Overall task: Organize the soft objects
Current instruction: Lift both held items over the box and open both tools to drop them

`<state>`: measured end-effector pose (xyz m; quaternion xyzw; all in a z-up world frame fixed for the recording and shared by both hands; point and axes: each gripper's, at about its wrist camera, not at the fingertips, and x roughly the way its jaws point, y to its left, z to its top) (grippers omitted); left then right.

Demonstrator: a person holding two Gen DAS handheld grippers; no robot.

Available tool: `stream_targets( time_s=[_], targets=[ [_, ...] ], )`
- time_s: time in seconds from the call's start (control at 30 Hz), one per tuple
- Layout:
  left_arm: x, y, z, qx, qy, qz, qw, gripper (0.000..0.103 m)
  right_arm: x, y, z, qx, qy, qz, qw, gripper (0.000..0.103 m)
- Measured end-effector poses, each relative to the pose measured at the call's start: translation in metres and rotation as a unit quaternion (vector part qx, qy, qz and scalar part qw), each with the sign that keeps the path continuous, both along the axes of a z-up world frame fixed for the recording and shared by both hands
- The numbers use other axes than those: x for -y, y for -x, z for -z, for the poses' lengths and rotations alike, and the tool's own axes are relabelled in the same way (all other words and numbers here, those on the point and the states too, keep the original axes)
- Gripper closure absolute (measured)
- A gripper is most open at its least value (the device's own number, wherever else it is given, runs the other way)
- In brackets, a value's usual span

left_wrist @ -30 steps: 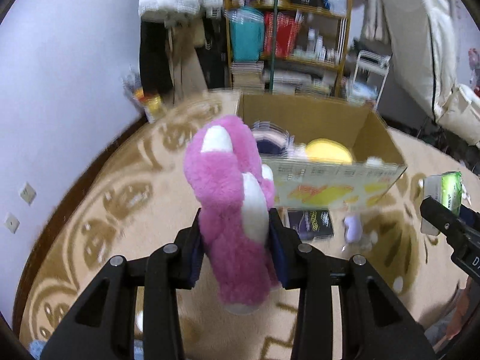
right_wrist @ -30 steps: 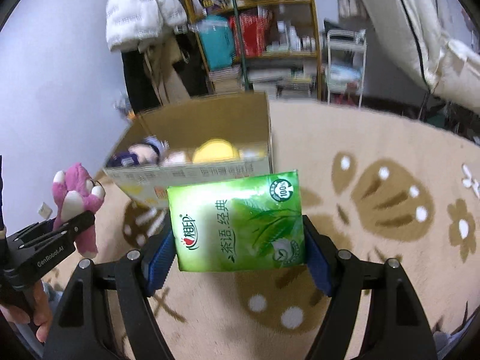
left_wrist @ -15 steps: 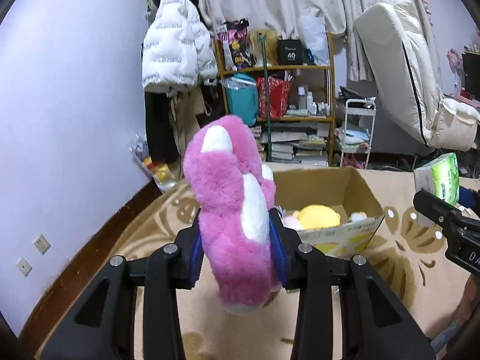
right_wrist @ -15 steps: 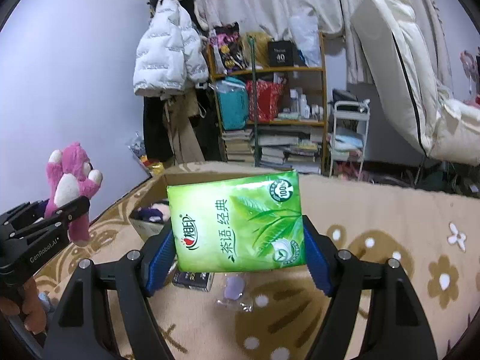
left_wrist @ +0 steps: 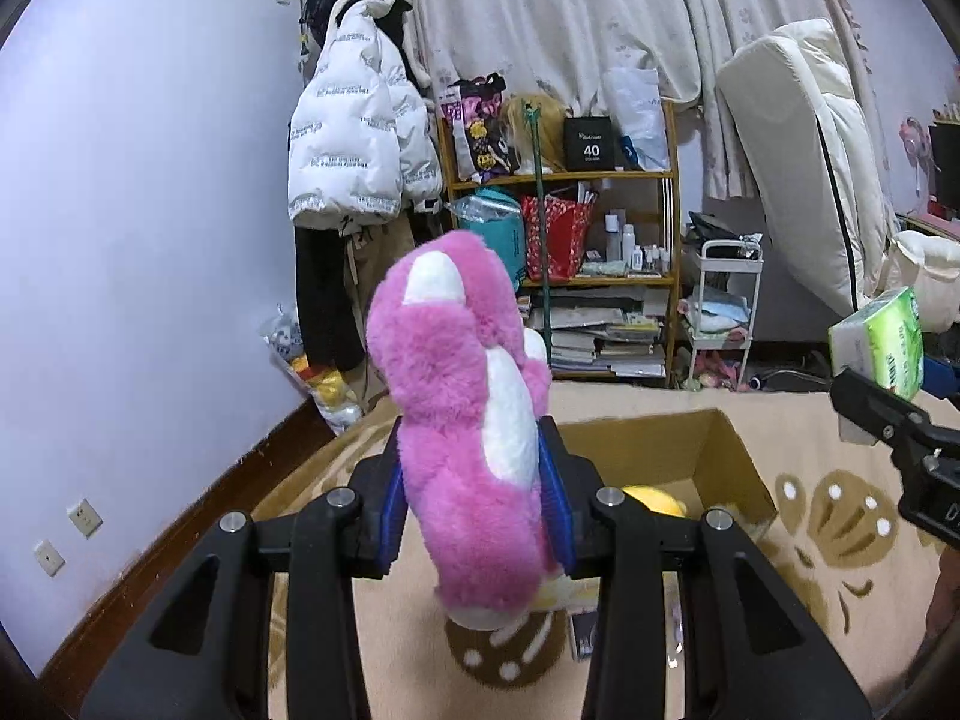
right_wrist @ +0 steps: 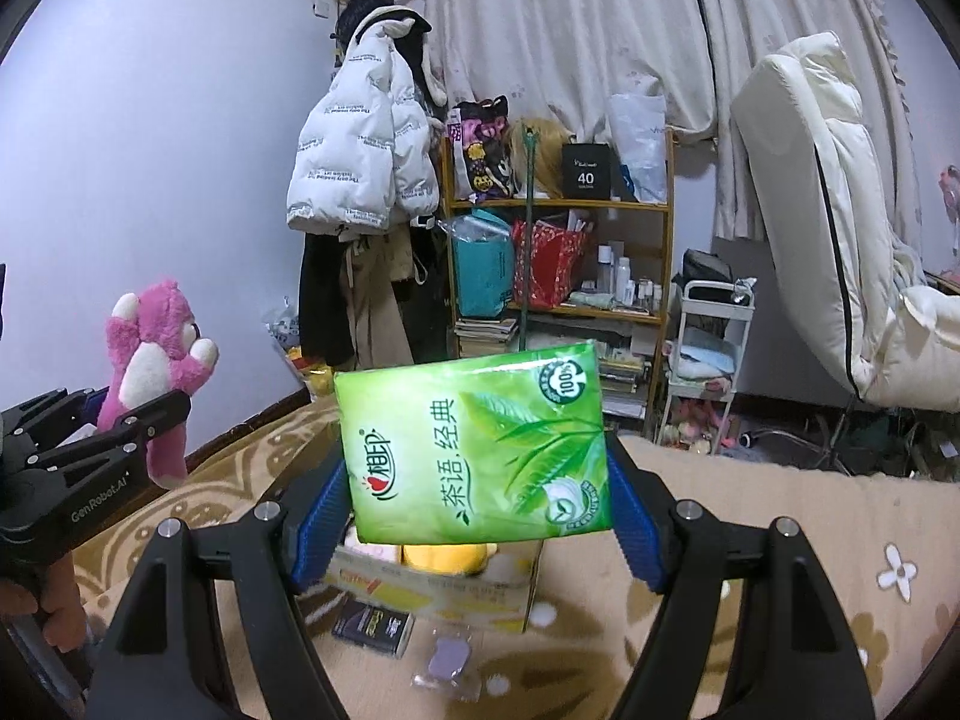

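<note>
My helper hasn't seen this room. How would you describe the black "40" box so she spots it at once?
Find the wooden shelf unit against the curtained back wall, right of the hanging white puffer jacket. On its top shelf stands the black box, the only item showing a white "40".

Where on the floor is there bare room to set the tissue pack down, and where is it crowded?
Bare carpet lies right of the cardboard box, toward the white cart. Crowded: the box's front, with a dark packet and a purple pouch; the box already holds a yellow plush.

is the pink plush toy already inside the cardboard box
No, the pink plush toy is clamped in the left gripper, held up above the cardboard box.
</note>
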<state>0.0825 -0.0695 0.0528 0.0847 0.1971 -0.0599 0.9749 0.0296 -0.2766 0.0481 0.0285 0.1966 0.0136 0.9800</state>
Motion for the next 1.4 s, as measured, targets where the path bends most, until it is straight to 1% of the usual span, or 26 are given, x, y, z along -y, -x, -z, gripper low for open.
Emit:
stream_targets(
  time_s=[0.07, 0.2, 0.43, 0.6, 0.77, 0.87, 1.0, 1.13, 1.33, 1.4],
  targets=[
    [0.004, -0.005, -0.004, 0.009, -0.008, 0.003, 0.9999, 0.066, 0.001, -0.008, 0.0, 0.002, 0.002, -0.001, 1.0, 0.023],
    [0.013, -0.014, -0.006, 0.018, -0.011, 0.01, 0.9997, 0.066, 0.001, -0.024, 0.004, 0.0, 0.005, -0.001, 1.0, 0.023],
    [0.026, -0.036, 0.016, -0.002, -0.017, 0.026, 0.9995, 0.066, 0.008, -0.044, 0.021, -0.009, -0.011, 0.005, 1.0, 0.023],
    [0.034, -0.052, 0.039, -0.033, -0.011, 0.029, 0.999, 0.066, 0.015, -0.057, 0.037, -0.02, -0.025, 0.011, 0.999, 0.023],
    [0.043, -0.061, 0.059, -0.051, -0.028, 0.034, 0.9977, 0.066, 0.023, -0.07, 0.052, -0.037, -0.039, 0.014, 0.998, 0.023],
    [0.046, -0.067, 0.068, -0.065, -0.03, 0.036, 0.9968, 0.066, 0.027, -0.077, 0.063, -0.05, -0.048, 0.016, 0.997, 0.023],
    [0.048, -0.073, 0.078, -0.083, -0.028, 0.037, 0.9955, 0.065, 0.029, -0.086, 0.074, -0.065, -0.05, 0.015, 0.996, 0.023],
    [0.049, -0.075, 0.083, -0.083, -0.037, 0.041, 0.995, 0.065, 0.028, -0.091, 0.081, -0.075, -0.054, 0.007, 0.996, 0.023],
    [0.048, -0.075, 0.088, -0.095, -0.029, 0.045, 0.9941, 0.065, 0.026, -0.097, 0.093, -0.095, -0.059, -0.01, 0.994, 0.023],
    [0.047, -0.075, 0.088, -0.095, -0.027, 0.045, 0.9941, 0.064, 0.026, -0.098, 0.096, -0.1, -0.061, -0.013, 0.993, 0.023]
  ],
)
